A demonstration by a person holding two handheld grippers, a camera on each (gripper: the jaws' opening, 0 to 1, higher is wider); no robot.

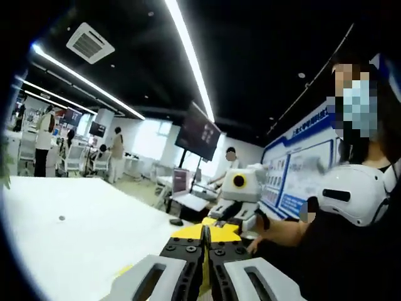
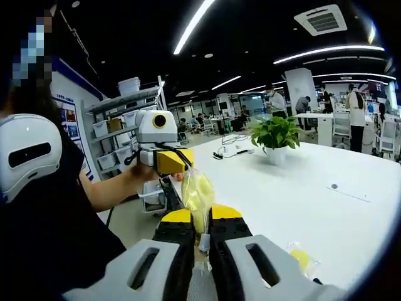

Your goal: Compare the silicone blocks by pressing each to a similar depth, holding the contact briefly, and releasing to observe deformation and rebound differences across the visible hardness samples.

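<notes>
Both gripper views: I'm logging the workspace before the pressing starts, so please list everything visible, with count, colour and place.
Table: one, white, under both grippers.
Bagged yellow piece: one, clear wrap, pinched between the right gripper's jaws.
Second bagged yellow piece: one, lying on the table beside the right gripper.
Potted plant: one, green in a white pot, far end of the table.
Wall monitor: one, dark, hanging from the ceiling.
Storage shelves: one rack, grey, holding white bins.
People in the background: several, standing or seated.
Left gripper: jaws closed, yellow-tipped.
Right gripper: jaws clamped on the bag.
</notes>
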